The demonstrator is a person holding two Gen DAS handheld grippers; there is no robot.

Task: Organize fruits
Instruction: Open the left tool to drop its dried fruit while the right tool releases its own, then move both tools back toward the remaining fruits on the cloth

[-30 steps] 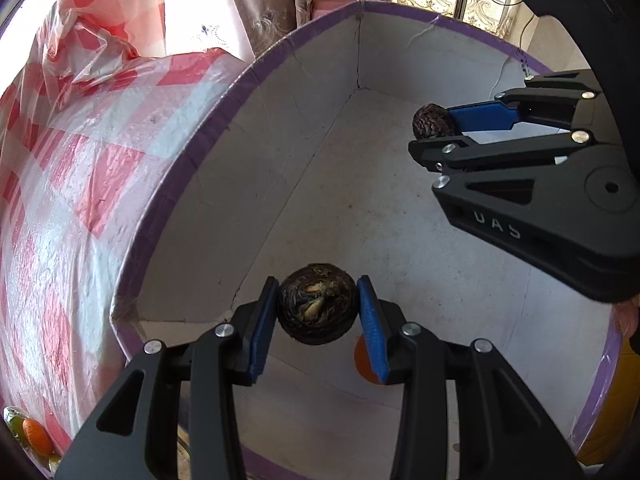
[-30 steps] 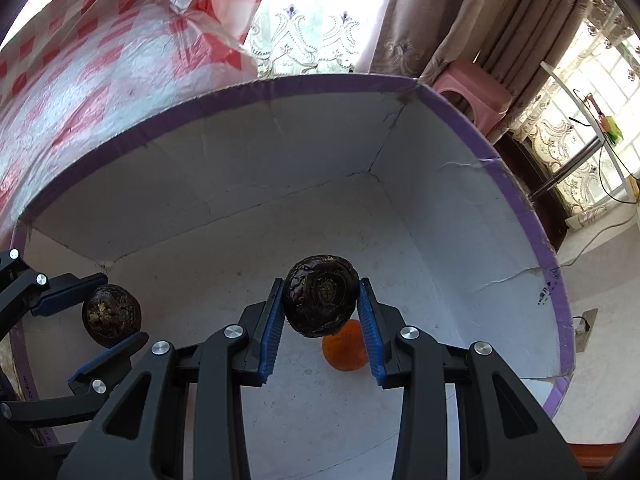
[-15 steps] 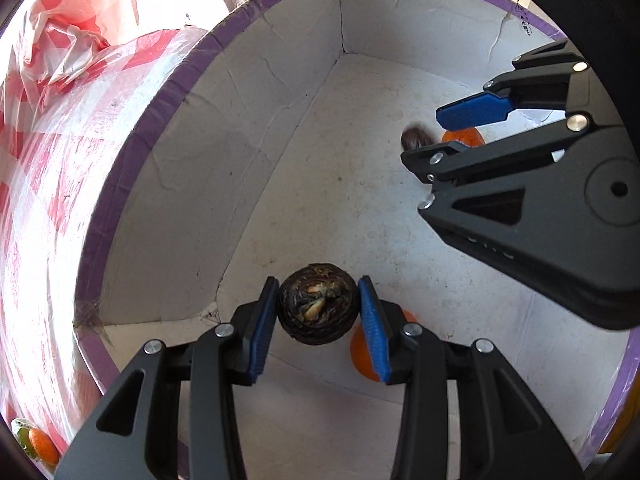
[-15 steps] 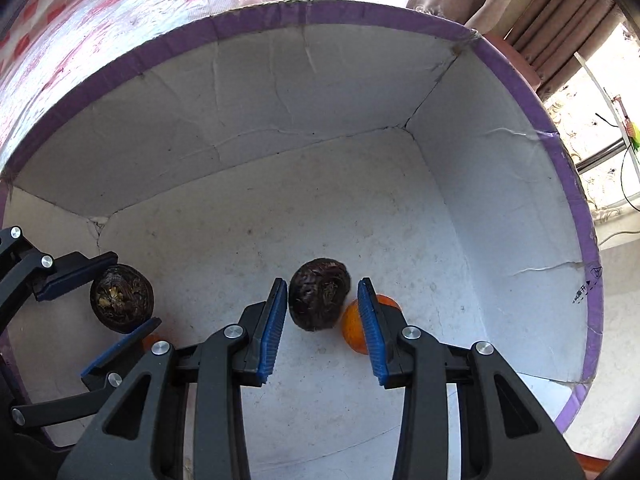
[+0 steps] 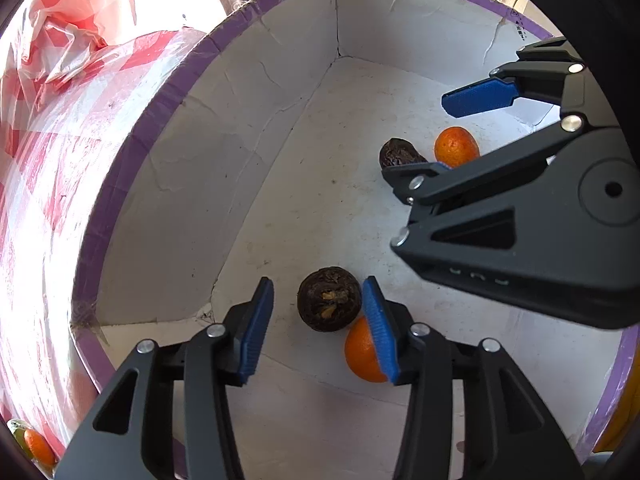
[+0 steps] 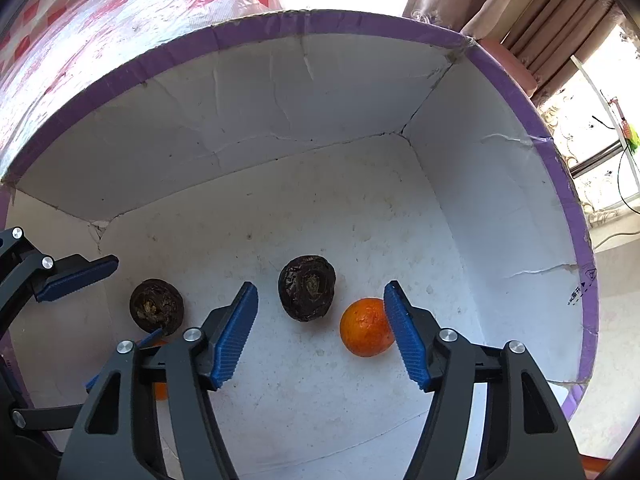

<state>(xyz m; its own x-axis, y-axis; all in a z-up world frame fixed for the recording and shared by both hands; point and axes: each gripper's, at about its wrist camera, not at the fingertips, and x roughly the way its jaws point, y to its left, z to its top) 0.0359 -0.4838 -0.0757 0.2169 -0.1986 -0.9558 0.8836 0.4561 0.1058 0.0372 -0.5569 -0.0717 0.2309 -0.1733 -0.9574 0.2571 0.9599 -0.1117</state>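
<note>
Both tools are pointed down into a white box with a purple rim [image 6: 360,20], and both are letting go right now. The left tool [image 5: 318,326] has its jaws opening, with a dark wrinkled fruit [image 5: 329,304] sitting between the blue pads on the box floor; the left pad is clearly off it, though I can't tell if the right pad is touching its edge. An orange [image 5: 362,354] lies just beside that fruit, partly hidden behind the right pad. The right tool [image 6: 324,336] is opening wider, pads well apart, nothing gripped. A second dark fruit [image 6: 307,288] rests on the floor in the gap, apart from both pads, and another orange [image 6: 365,327] sits right next to it, near the right pad. So that's four fruits in the box, in two pairs. Outside the box there's a red and white checked plastic bag [image 5: 52,128] against the left wall.
</note>
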